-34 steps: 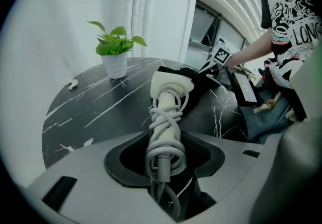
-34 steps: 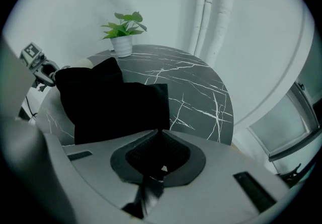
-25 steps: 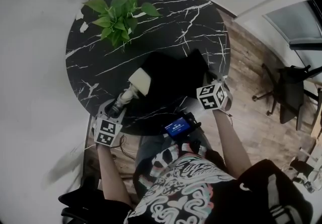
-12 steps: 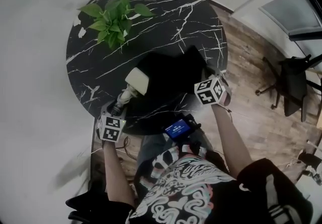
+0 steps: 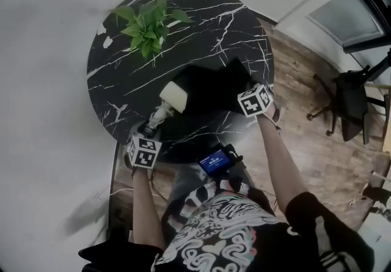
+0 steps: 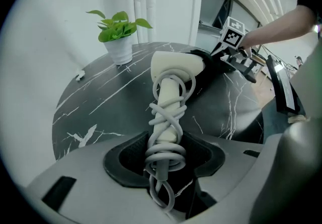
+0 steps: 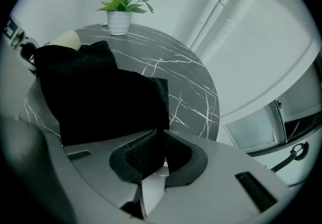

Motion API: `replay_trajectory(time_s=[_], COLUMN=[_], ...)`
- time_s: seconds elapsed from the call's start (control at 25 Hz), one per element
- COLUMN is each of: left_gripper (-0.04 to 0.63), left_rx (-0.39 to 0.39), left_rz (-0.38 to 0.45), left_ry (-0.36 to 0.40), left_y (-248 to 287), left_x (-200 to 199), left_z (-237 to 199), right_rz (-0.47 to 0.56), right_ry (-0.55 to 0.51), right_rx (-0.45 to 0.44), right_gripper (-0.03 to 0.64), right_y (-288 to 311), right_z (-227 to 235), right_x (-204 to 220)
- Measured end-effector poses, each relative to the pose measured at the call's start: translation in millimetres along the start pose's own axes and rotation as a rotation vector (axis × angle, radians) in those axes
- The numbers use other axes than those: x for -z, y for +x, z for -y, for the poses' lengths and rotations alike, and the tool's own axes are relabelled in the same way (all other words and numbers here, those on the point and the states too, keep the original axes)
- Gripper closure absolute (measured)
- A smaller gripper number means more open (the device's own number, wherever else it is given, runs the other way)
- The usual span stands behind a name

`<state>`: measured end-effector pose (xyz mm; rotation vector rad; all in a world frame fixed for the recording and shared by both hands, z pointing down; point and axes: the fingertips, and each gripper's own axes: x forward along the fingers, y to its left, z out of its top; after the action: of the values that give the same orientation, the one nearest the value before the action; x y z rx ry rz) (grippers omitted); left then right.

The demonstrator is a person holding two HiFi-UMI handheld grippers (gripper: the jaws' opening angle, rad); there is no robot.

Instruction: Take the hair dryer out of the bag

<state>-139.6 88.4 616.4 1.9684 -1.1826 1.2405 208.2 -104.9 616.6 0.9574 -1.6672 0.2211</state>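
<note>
**Hair dryer half out of the bag, both tools gripping**

At the upper left of the head view a leafy green plant (image 5: 146,23) in a white pot stands near the far rim of a round black marble tabletop (image 5: 201,14) veined in white. Below it, at the lower left, the person's left arm reaches in from the near edge. The left tool (image 6: 162,156) is pressed onto the butt of the hair dryer's handle, with its dark pads on either side of the handle and the coils of pale cord wound round it.

The hair dryer (image 5: 171,96) is cream-coloured. Its handle runs up and to the right from that tool, and its blunt head lies at the left edge of the black bag (image 5: 211,90). The far end of the head is tucked against the dark fabric, while the handle is clear of it.

The bag lies crumpled in the middle of the tabletop, towards the near side. At its right edge the right tool (image 7: 160,153) is pressed together on a fold of the black cloth, which runs down between its pads.

A small device with a blue screen (image 5: 215,161) sits at the person's waist. Farther right, on the wooden floor (image 5: 305,142), stands a dark office chair (image 5: 348,106), well apart from the tabletop.
</note>
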Motion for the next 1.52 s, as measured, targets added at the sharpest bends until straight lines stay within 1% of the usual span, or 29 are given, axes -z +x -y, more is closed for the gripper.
replay_trajectory(time_s=[0.12,0.24,0.28,0.32,0.4,0.44,0.56,0.68,0.76,0.84,0.88,0.92,0.96,1.04,1.08,1.12,1.16,1.28,1.36,1.44,1.48,1.52], left_gripper=[0.39,0.39,0.39,0.382,0.294,0.276,0.273,0.273,0.273,0.275,0.28,0.315,0.364,0.395,0.436,0.513,0.569,0.58,0.58,0.581,0.581,0.581], left_rx=[0.002,0.009,0.013,0.016,0.014,0.008,-0.021,-0.055,-0.087,-0.106,-0.115,-0.125,-0.129,-0.114,-0.105,-0.1,-0.095,-0.083,-0.093,-0.117,-0.131,-0.14], left_rz=[0.026,0.057,0.066,0.08,0.129,0.156,0.219,0.277,0.328,0.381,0.427,0.49,0.56,0.689,0.738,0.77,0.792,0.851,0.875,0.872,0.868,0.868], left_ry=[0.012,0.001,-0.013,-0.031,-0.077,-0.098,-0.121,-0.129,-0.152,-0.187,-0.206,-0.226,-0.248,-0.277,-0.278,-0.27,-0.259,-0.22,-0.171,-0.111,-0.094,-0.093], left_y=[0,3,3,2,-2,-5,-17,-36,-50,-67,-80,-94,-108,-135,-148,-158,-168,-194,-206,-211,-212,-214], left_x=[-1,-1,0,0,-4,-6,-14,-22,-31,-36,-39,-44,-49,-62,-68,-73,-77,-90,-99,-105,-107,-109], left_z=[-2,1,2,1,-3,-5,-9,-13,-21,-24,-24,-24,-23,-21,-19,-17,-12,2,8,13,15,16], right_rz=[0.017,-0.027,-0.015,0.018,0.098,0.124,0.19,0.308,0.38,0.434,0.46,0.486,0.512,0.564,0.594,0.628,0.666,0.757,0.786,0.813,0.829,0.844], right_ry=[0.101,0.197,0.213,0.222,0.228,0.231,0.25,0.266,0.255,0.262,0.269,0.274,0.278,0.291,0.3,0.313,0.332,0.38,0.367,0.348,0.341,0.333], right_rx=[-0.026,-0.048,-0.057,-0.062,-0.059,-0.053,-0.048,-0.008,0.025,0.024,0.017,0.009,0.0,-0.026,-0.048,-0.076,-0.108,-0.172,-0.179,-0.176,-0.175,-0.177], right_gripper=[0.591,0.579,0.564,0.552,0.543,0.543,0.543,0.543,0.543,0.545,0.545,0.553,0.561,0.571,0.575,0.578,0.584,0.591,0.591,0.591,0.591,0.591], right_y=[-10,-26,-34,-43,-63,-72,-97,-126,-144,-162,-171,-181,-191,-209,-218,-227,-238,-269,-281,-291,-294,-297], right_z=[0,-8,-12,-15,-19,-21,-29,-35,-40,-50,-57,-64,-71,-88,-97,-107,-116,-137,-148,-153,-153,-152], right_x=[-3,20,22,18,4,0,-10,-31,-49,-61,-65,-68,-71,-79,-83,-87,-90,-98,-104,-104,-105,-106])
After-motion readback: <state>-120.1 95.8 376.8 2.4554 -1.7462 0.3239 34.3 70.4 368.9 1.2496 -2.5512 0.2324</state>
